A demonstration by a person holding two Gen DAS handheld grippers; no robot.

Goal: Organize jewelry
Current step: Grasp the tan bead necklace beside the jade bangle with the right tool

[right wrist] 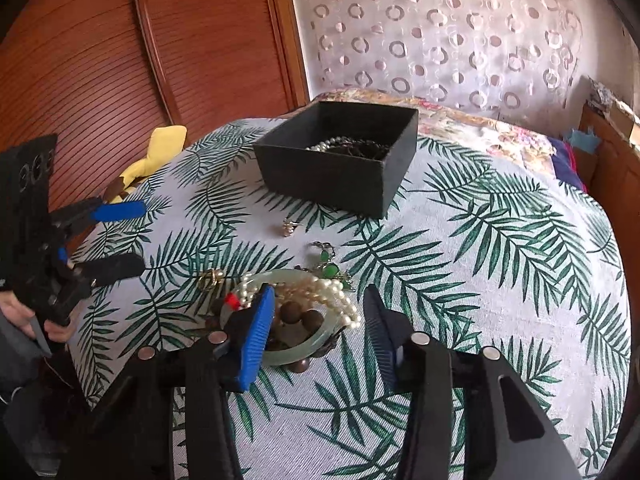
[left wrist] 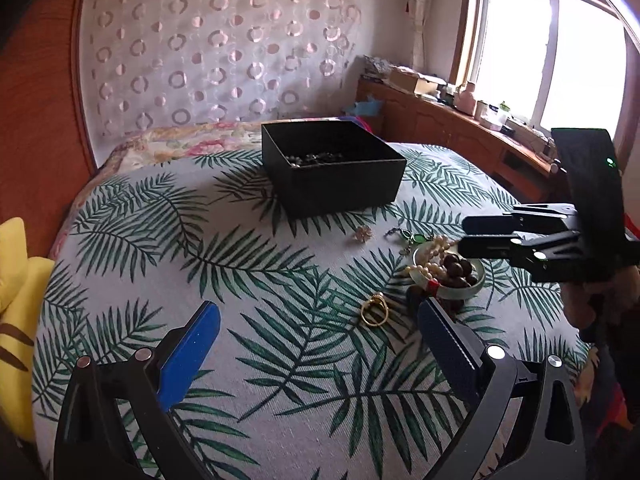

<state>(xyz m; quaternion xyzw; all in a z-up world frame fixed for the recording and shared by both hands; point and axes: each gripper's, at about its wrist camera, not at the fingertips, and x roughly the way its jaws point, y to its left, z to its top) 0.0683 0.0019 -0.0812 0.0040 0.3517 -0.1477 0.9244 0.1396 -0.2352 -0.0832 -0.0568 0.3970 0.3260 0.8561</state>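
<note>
A black open box (left wrist: 332,168) (right wrist: 340,160) sits on the leaf-print cloth and holds pearls and dark beads. A pale green bangle (left wrist: 456,290) (right wrist: 296,354) lies nearer, with a pearl strand (right wrist: 332,296) and brown wooden beads (right wrist: 300,316) piled in it. A gold ring (left wrist: 375,312) (right wrist: 212,278), a small silver piece (left wrist: 363,233) (right wrist: 291,226) and a green-stone piece (left wrist: 408,236) (right wrist: 329,266) lie loose on the cloth. My left gripper (left wrist: 320,312) is open and empty, with the gold ring between its fingers. My right gripper (right wrist: 320,300) is open, straddling the bangle pile.
The cloth covers a bed (left wrist: 240,280). A yellow plush toy (left wrist: 16,320) (right wrist: 152,156) lies at the left edge. A wooden wardrobe (right wrist: 120,60) stands on the left, and a wooden cabinet (left wrist: 460,120) with clutter runs under the window.
</note>
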